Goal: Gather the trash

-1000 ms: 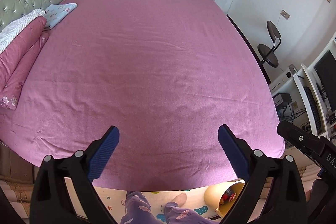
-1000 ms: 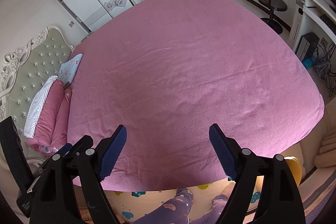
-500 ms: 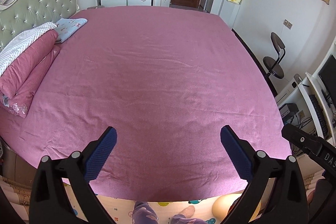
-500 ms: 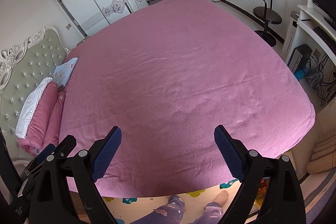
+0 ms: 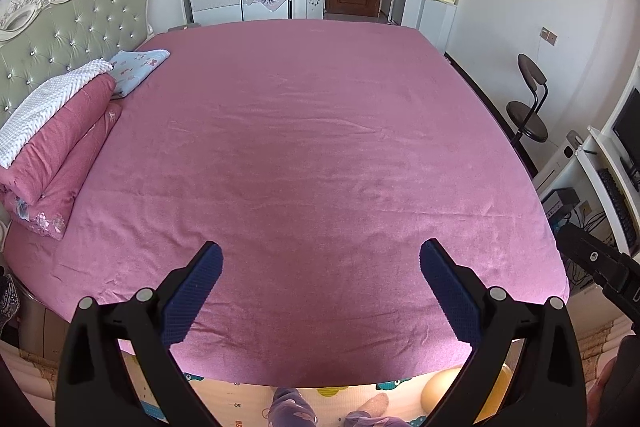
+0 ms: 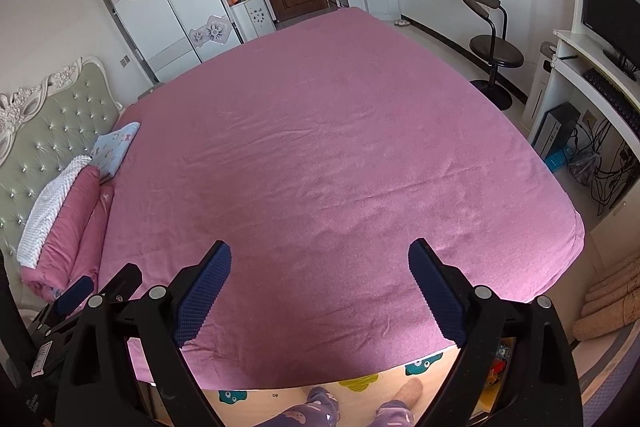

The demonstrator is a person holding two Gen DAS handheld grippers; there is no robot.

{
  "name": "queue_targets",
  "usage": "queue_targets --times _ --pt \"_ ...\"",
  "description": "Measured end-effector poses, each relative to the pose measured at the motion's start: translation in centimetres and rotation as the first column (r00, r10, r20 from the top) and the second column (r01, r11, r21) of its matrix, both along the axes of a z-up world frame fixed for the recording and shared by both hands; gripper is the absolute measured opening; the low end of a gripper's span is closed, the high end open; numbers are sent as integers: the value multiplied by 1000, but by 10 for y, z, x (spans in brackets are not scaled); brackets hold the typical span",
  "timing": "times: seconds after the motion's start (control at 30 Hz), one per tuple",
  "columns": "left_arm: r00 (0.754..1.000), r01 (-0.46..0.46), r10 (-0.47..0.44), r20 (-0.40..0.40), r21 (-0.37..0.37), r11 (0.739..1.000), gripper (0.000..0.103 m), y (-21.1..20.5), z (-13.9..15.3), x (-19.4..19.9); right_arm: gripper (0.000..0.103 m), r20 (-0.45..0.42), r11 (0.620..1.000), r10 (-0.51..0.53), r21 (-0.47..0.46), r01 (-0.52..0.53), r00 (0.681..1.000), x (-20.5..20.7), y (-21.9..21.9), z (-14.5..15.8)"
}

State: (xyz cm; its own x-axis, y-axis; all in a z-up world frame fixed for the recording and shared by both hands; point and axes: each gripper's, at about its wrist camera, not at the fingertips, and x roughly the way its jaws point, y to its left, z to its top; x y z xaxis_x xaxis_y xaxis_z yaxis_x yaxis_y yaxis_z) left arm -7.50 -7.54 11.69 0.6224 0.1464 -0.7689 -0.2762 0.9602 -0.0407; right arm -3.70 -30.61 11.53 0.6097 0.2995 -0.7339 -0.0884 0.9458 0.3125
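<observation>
Spreading wide and bare, the pink bed point(image 5: 320, 155) fills both views, its near edge low in frame. Both the left gripper point(image 5: 320, 259) and right gripper point(image 6: 320, 255) hang released, empty. No trash is discernible; a yellow bin point(image 5: 440, 391) peeks out at lower right. Folded quilts point(image 5: 52, 147) sit left, a stool point(image 6: 494, 47) upper right.

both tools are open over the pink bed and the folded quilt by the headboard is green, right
Not quite: the folded quilt is pink with a white layer on top, as the left wrist view shows; the green thing is the headboard behind it. The rest holds: the left tool and right tool both stand open and empty over the pink bed.
</observation>
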Motion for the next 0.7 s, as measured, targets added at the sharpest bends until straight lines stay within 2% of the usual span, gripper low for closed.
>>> queue_targets --times 0.4,0.7 --pt "1000 -1 1 7 -11 1000 99 -1 1 5 87 -9 1000 -15 9 15 1000 0 -5 -2" --pt "1000 -18 18 -3 56 998 99 -5 3 8 87 -1 1000 4 15 -4 1000 2 -3 -1"
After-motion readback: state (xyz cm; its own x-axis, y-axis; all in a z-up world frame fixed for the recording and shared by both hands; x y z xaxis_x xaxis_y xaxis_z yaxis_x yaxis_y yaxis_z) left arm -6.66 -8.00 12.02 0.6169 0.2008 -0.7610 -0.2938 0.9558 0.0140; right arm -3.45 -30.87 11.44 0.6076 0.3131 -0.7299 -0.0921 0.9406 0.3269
